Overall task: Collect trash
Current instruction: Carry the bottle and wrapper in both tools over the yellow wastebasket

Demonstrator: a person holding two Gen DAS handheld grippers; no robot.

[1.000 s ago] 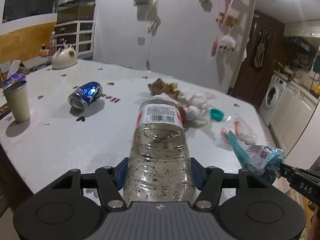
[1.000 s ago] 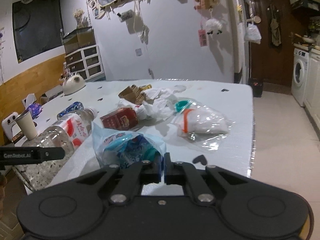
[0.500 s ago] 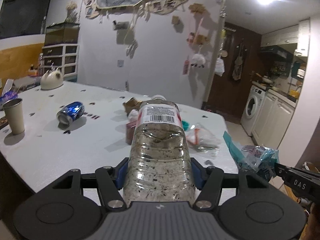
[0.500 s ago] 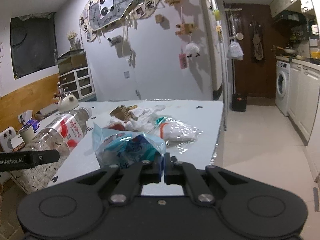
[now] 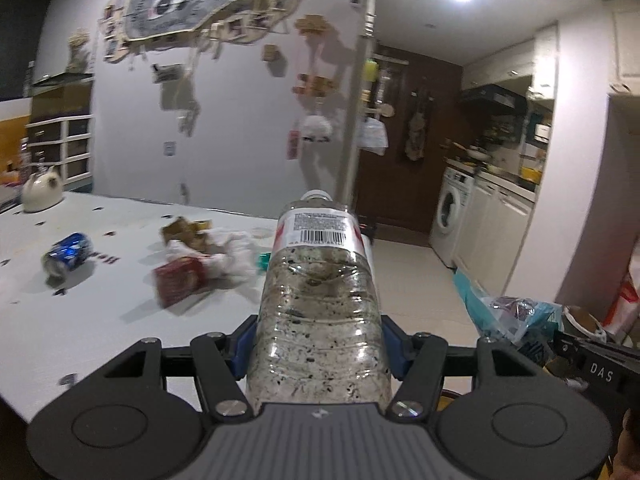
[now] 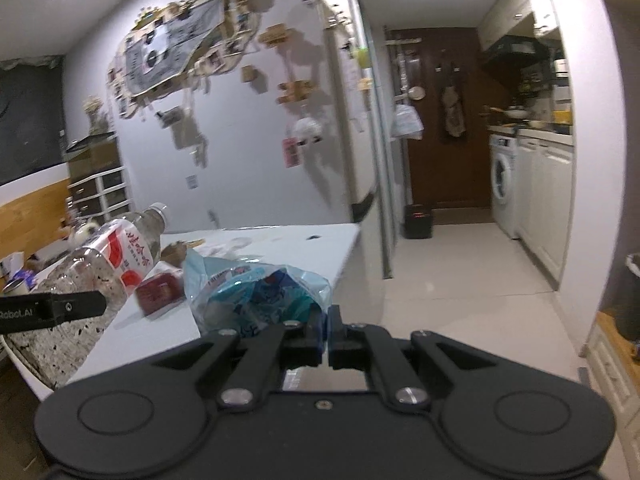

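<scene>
The left claw [image 5: 318, 350] is grasping a clear plastic bottle with a red-and-white label and speckled residue inside [image 5: 318, 300], its blue pads pressing both sides of the lower body, cap end pointing away. Judged purpose: a grip low on the wide body is keeping the bottle steady while it is being carried clear of the white counter [image 5: 100, 320].

The right claw [image 6: 325, 330] is clenched on a crumpled blue-and-clear plastic wrapper [image 6: 256, 300], pinching one edge so the bulk is hanging forward of the jaws.

Uncollected items are lying on the counter: a dented blue drinks can [image 5: 66, 254] on its side, a small red carton [image 5: 180, 284], and crumpled white tissue with brown paper scraps [image 5: 216, 244] just behind it.

The left view is showing the can and the bottle's barcode; the right view shows neither, but is showing the label's red face and a dark bin-like container [image 6: 630, 296] at its right edge, possibly the destination, though I cannot confirm this.
</scene>
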